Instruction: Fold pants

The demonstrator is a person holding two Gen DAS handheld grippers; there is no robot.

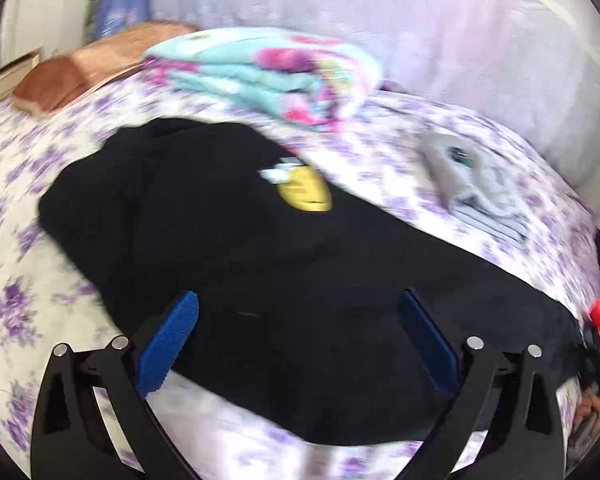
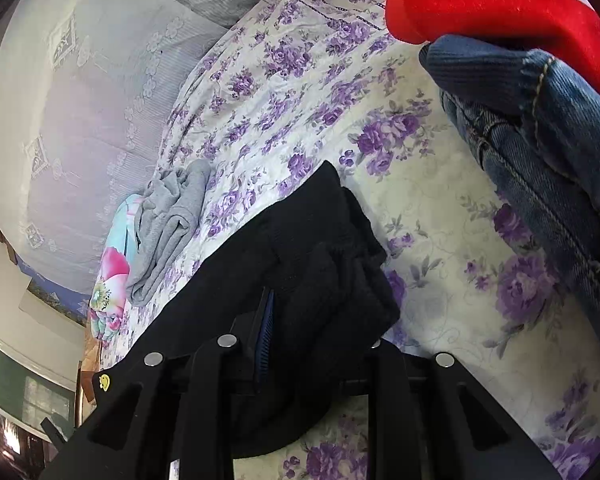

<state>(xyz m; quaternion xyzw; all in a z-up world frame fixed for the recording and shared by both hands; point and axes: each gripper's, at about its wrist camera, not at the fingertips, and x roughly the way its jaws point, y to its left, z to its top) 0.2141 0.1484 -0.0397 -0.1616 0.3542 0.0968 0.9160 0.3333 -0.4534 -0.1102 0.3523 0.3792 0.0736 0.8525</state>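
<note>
Nearest the lens in the left wrist view we see our left claw (image 1: 298,344), its blue pads (image 1: 168,344) spread wide apart over the black pants (image 1: 228,248), gripping nothing; whether the pads brush the cloth we cannot tell, as the picture is blurred. The pants lie on the bed (image 1: 20,272), on its purple-flowered sheet, stretched lengthwise as one long dark band with a yellow patch (image 1: 306,190) near the middle; we judge the legs to be already laid one on the other, so the first lengthwise fold looks done, while the shortening folds remain. In the right wrist view our right claw (image 2: 296,344) is clamped on the pants' cuffed end, the ribbed black cloth bunched between the fingers and spilling over them; one blue pad (image 2: 265,340) peeps out beside the fabric. From this we reckon the step in hand is carrying that end over toward the far end of the band, with the left claw free to steady or flatten the middle. Around the work lie a folded turquoise blanket (image 1: 268,80), a small grey garment (image 1: 476,188), and, close to the right claw, stacked denim jeans (image 2: 540,128) under a red cloth (image 2: 492,4); none touches the pants as far as we can see.
</note>
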